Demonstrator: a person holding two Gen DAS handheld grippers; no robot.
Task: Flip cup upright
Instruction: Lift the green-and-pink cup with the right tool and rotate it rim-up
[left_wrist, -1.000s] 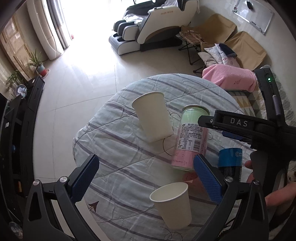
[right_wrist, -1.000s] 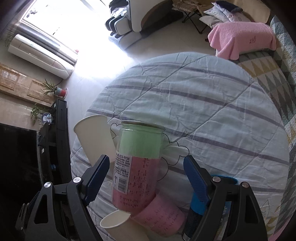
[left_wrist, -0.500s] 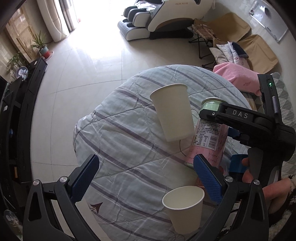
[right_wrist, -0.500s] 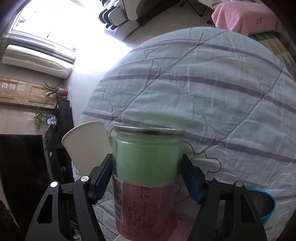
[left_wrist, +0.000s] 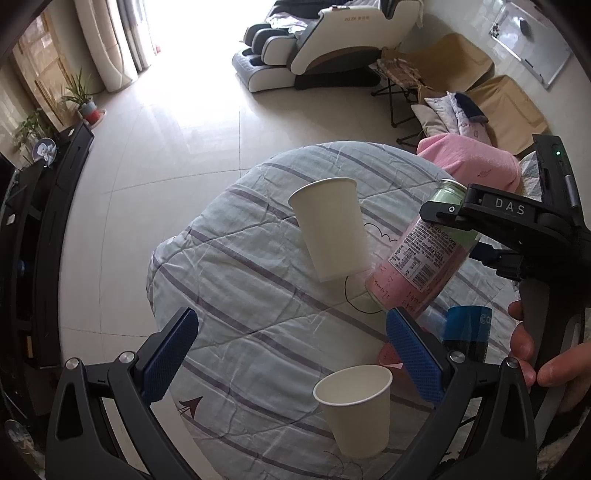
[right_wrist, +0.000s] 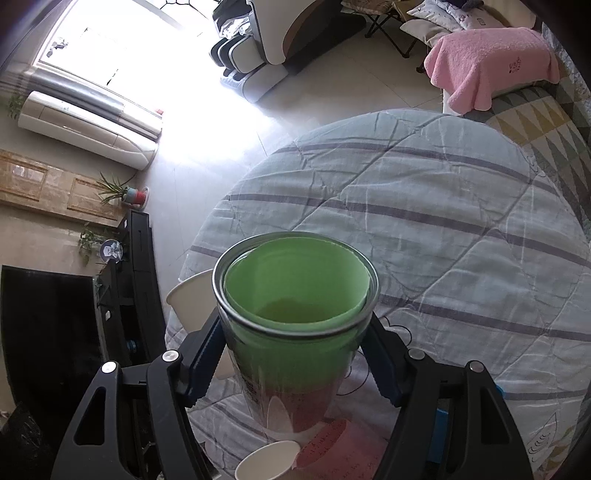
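Note:
My right gripper (right_wrist: 291, 354) is shut on a tall green and pink cup (right_wrist: 291, 332) with a metal rim, lifted off the table and tilted; I see into its green inside. In the left wrist view the cup (left_wrist: 424, 262) hangs tilted above the table, held by the right gripper (left_wrist: 495, 218). My left gripper (left_wrist: 291, 354) is open and empty above the near part of the table.
A round table with a striped blue quilt (left_wrist: 240, 280) holds a white paper cup standing upside down (left_wrist: 328, 229), an upright white paper cup (left_wrist: 358, 406), a blue can (left_wrist: 467, 332) and a pink cup lying flat (right_wrist: 336, 450). Floor lies beyond the edge.
My right gripper closed on the green and pink cup, lifted it off the table and tilted it. My left gripper stayed open and drew back a little.

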